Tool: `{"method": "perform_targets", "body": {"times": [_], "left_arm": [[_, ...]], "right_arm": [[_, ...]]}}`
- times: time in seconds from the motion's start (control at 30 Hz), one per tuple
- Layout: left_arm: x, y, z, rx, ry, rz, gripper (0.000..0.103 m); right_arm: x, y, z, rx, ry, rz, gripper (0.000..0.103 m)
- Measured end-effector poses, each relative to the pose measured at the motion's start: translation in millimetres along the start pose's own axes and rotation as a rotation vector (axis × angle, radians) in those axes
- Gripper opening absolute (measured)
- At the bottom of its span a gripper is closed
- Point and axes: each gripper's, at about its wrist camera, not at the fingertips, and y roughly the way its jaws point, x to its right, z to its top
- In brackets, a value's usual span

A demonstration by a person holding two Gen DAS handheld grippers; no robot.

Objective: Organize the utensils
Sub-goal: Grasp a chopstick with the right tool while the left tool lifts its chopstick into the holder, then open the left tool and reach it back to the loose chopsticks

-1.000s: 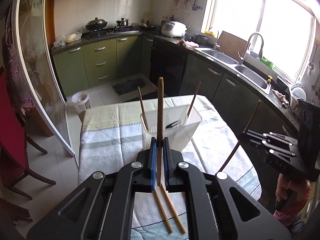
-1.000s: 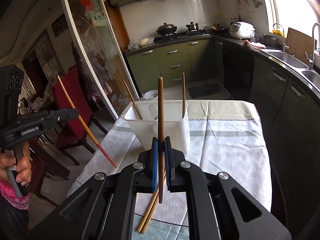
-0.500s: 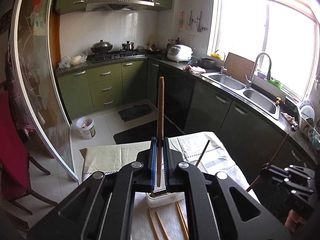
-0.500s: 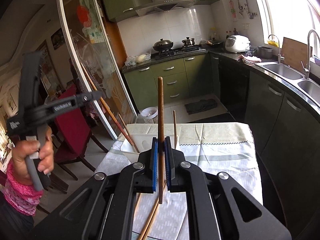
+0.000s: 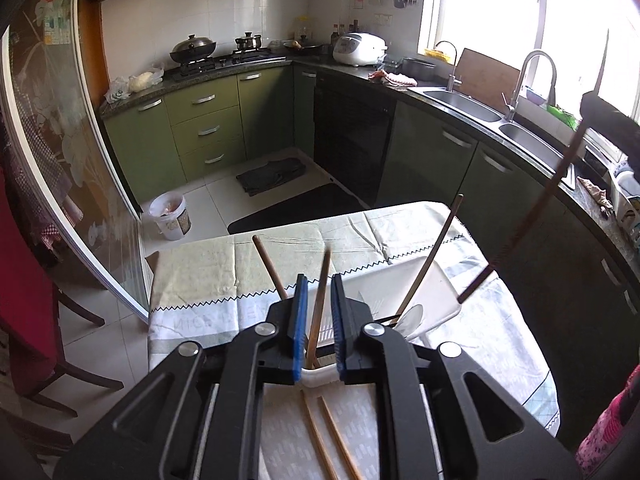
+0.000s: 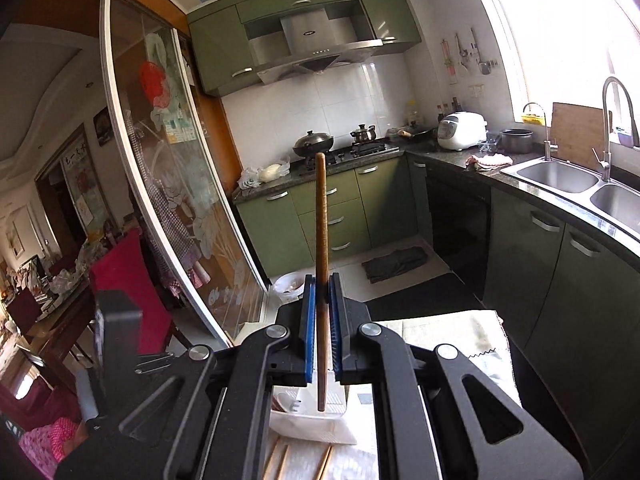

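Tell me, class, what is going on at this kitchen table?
A person is sorting wooden chopsticks into a white plastic utensil holder on the cloth-covered table. The left tool is opening, releasing a brown chopstick that tilts over the holder. The right tool grips another dark brown chopstick upright above it. More chopsticks lie on the table.

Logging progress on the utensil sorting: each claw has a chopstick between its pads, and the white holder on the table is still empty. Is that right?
Not quite: the white holder is not empty. The left wrist view shows chopsticks and a white spoon standing in it. The rest holds: the left claw, opening, has a chopstick between its pads, and the right claw clamps another chopstick.
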Motion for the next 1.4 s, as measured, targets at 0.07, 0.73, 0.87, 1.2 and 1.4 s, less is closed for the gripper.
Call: {"method": "perform_targets", "body": {"times": [0.07,0.73,0.87,1.2,1.4], "left_arm": [[-1,-7,-1,0.013,-0.007,-0.008,0.034],[-28,-4,-89,-0.237,-0.063,-0.04,0.042],[-35,34,-121,-0.383,-0.104,-0.054,0.042],[-24,88,-156,-0.545,-0.131,-0.026,0.035],[-18,102,-164,-0.593,-0.122,-0.005,0.028]], "right_arm": [[2,22,-4,-0.027,0.003,-0.013,0.007],[2,58,-68,-0.117,-0.043,-0.025,0.015],[5,22,-84,-0.122,-0.055,-0.026,0.02],[41,7,-170,-0.372,-0.04,-0.048,0.02],[60,16,-198,-0.448,-0.021,-0.081,0.02]]}}
